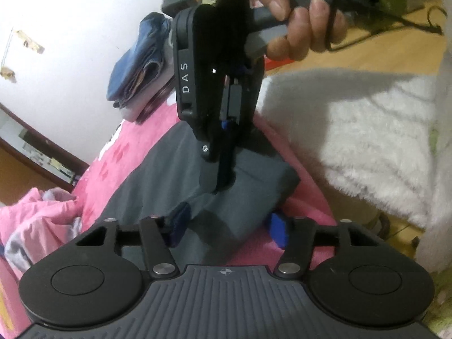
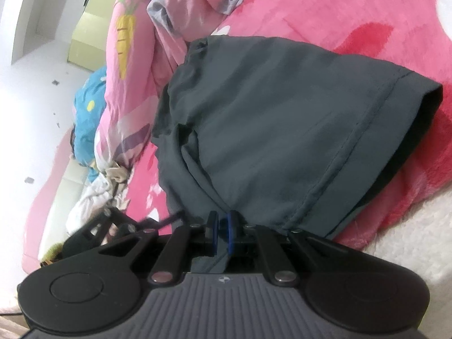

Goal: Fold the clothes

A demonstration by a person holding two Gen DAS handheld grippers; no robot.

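Note:
A dark grey garment lies partly folded on a pink blanket, its hemmed edge toward the right. My right gripper is shut on a bunched pinch of its near edge. In the left wrist view the right gripper points down onto the grey garment, with a hand on its handle. My left gripper straddles a thick folded corner of the garment. Its blue pads stand apart on either side of the fold, not squeezing it.
A stack of folded clothes with blue jeans on top sits at the blanket's far end by the white wall. A white fluffy cover borders the blanket on the right. A crumpled pink carrot-print quilt and a blue cloth lie beyond the garment.

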